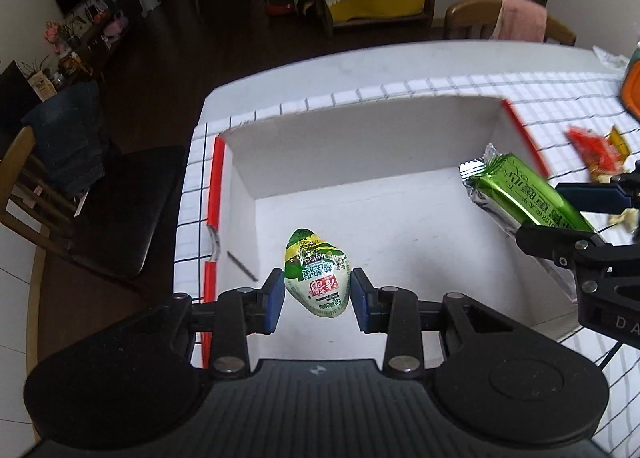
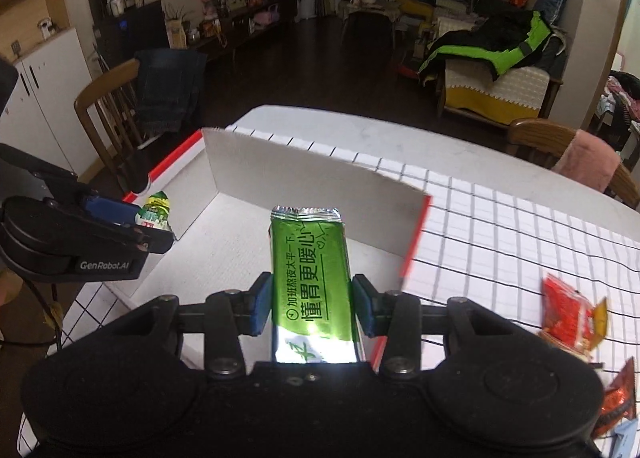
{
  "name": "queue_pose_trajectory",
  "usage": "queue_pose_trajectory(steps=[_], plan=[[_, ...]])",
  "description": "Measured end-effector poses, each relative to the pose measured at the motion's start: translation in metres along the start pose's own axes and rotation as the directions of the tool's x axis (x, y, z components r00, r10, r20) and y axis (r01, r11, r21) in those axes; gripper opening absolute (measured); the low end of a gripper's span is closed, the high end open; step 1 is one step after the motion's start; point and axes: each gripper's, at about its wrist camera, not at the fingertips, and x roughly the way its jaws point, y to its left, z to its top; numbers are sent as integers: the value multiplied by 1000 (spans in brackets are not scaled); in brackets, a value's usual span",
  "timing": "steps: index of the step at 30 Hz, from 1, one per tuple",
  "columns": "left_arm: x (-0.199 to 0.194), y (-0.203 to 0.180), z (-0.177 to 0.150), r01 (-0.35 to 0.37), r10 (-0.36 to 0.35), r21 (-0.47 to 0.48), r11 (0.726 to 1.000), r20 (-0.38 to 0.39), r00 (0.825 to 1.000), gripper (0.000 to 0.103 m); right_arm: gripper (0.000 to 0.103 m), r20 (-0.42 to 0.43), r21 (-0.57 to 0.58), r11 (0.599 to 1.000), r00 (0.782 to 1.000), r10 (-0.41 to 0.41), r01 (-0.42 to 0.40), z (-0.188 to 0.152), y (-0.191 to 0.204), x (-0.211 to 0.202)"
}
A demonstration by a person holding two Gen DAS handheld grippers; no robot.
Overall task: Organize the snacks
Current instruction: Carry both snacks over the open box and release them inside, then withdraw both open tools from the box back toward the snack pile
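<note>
In the left wrist view, the left gripper (image 1: 318,300) sits at the lower middle of the frame, its blue pads (image 1: 275,300) pressed against both sides of a small egg-shaped snack packet (image 1: 318,274), white with a green top. The packet's lower half sits between the pads and its green tip pokes out beyond them toward the middle of the frame. It hangs over the inside of a white box (image 1: 360,145) with red edges, which fills the centre of the picture.

At the right edge of the same view the right gripper (image 1: 576,213) reaches in, holding a long green bar (image 1: 520,189) whose silver crimped end points up and left, over the right side of the box.

In the right wrist view, the right gripper (image 2: 312,308) is at the lower middle, and the green bar (image 2: 310,266) runs straight up the frame between its blue pads (image 2: 262,306). The pads clamp the bar's long sides at about mid-length; the silver end extends well past the fingertips, above the box floor (image 2: 224,250). The left gripper (image 2: 138,223) shows at the left edge with the egg-shaped packet (image 2: 156,211) in its grip.

On the checked tablecloth (image 2: 500,238) at the lower right lie red snack packets (image 2: 568,314), outside the box.
</note>
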Motion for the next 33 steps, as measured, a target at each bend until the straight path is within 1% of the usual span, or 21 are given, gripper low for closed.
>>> queue_pose_trajectory(steps=[3, 8, 16, 19, 24, 26, 30, 33], plan=[[17, 10, 1, 8, -9, -8, 1000, -47, 999, 35, 42, -28, -18, 1000, 1000, -4, 3, 3, 10, 18], [35, 17, 3, 8, -6, 15, 1000, -88, 996, 35, 42, -86, -55, 998, 996, -6, 2, 6, 23, 46], [50, 6, 4, 5, 6, 90, 996, -119, 993, 35, 42, -175, -85, 996, 984, -25, 10, 0, 31, 79], [52, -2, 6, -6, 23, 128, 992, -135, 991, 35, 42, -205, -79, 997, 978, -32, 16, -2, 30, 86], [57, -6, 9, -3, 29, 148, 989, -176, 984, 36, 42, -234, -48, 999, 972, -18, 7, -3, 27, 90], [58, -8, 10, 0, 30, 157, 988, -186, 982, 36, 42, -240, -42, 999, 971, -25, 15, -3, 25, 90], [58, -8, 10, 6, 22, 146, 989, -188, 982, 36, 42, -241, -36, 999, 970, -21, 13, -3, 25, 86], [55, -6, 10, 6, 18, 136, 991, -175, 985, 42, 44, -236, -38, 999, 972, -15, 6, -4, 25, 81]])
